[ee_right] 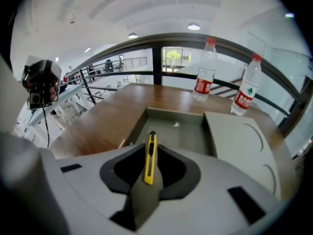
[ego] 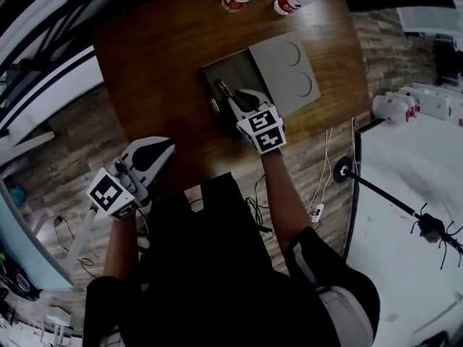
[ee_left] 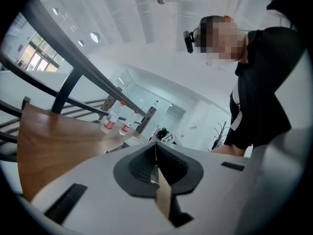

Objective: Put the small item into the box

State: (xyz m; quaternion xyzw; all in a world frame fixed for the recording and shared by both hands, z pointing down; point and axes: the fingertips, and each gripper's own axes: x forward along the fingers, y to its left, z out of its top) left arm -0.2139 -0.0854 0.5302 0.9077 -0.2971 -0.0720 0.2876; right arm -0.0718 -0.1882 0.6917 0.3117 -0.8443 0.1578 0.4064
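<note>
1. The left gripper [ego: 155, 156] hangs off the near edge of the table [ego: 159, 63], idle, its jaws pressed together on nothing.
2. The right gripper [ee_right: 149, 180] clamps the yellow utility knife [ee_right: 150, 153] at the near edge of the open grey box [ee_right: 181, 133]. Pickup looks done; lowering and release remain.
3. The lid [ee_right: 239, 141] lies touching the box.
4. The two bottles [ee_right: 204, 70] carry red labels, print too small to read.

Table: I see a brown wooden table [ego: 159, 63] far ahead.
Floor: wood-look planks [ego: 72, 132], left and right.
Light: round ceiling lamps [ee_right: 193, 26], white ceiling [ee_right: 146, 6].
</note>
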